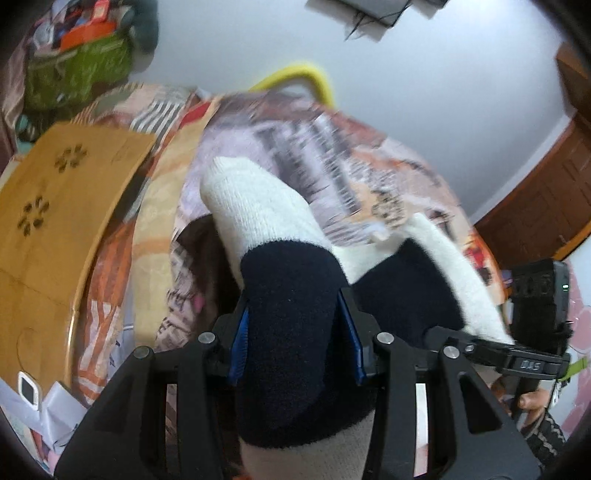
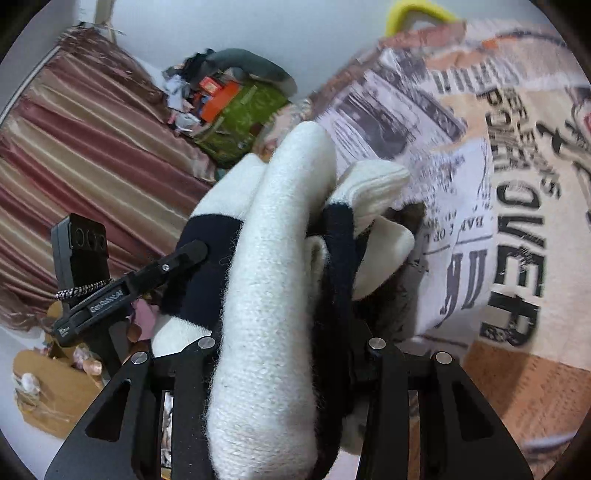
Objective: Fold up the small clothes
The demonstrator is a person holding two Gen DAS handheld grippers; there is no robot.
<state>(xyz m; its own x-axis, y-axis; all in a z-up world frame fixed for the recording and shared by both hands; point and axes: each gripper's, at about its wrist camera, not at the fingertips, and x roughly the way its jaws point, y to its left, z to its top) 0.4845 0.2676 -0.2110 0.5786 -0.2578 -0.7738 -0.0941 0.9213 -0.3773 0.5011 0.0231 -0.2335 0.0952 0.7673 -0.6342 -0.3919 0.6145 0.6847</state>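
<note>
At far left of the left wrist view lies a flat wooden board, smooth and tan, with two flower-shaped cut-outs; it rests on the bed beside a printed bedspread of newspaper-style lettering in grey, peach and orange. Behind it a green bag stuffed with boxes stands against the white wall. At centre, the left hand-held gripper is clamped on the dark navy band of a sock, a thick fuzzy knit with a rounded white toe projecting forward above the bedspread; blue pads press the cloth on both sides. To its right the right hand-held gripper enters sideways, meeting the same white-and-navy knit. In the right wrist view, striped maroon and beige curtains fill the left. The left gripper's finger presses into the navy band. The right gripper is closed on bunched white ribbed knit and a navy fold, which block most of the view forward. Bedspread lettering fills the right, with a yellow curved object at its top edge.
</note>
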